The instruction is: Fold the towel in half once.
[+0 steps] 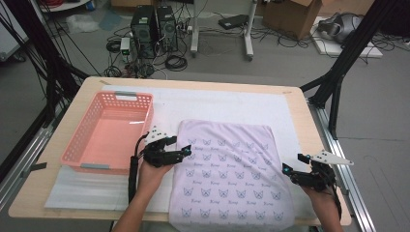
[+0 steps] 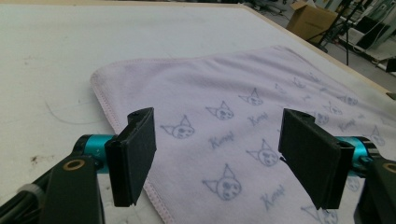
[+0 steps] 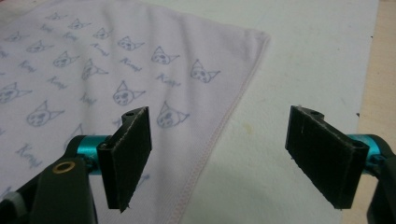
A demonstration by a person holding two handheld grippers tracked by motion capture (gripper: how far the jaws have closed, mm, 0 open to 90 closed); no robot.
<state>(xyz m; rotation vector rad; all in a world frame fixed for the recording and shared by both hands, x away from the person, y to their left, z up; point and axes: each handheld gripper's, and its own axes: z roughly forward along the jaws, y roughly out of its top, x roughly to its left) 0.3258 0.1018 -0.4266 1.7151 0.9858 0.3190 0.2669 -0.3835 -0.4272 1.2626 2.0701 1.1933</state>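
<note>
Both tools [image 1: 186, 151] [image 1: 286, 169] agape over towel [image 1: 229, 169] side hems (bare mat [image 1: 232, 104] beyond).

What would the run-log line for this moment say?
left gripper: open, over towel's left edge | right gripper: open, at towel's right edge | towel: flat on table, unheld | basket: empty
</note>
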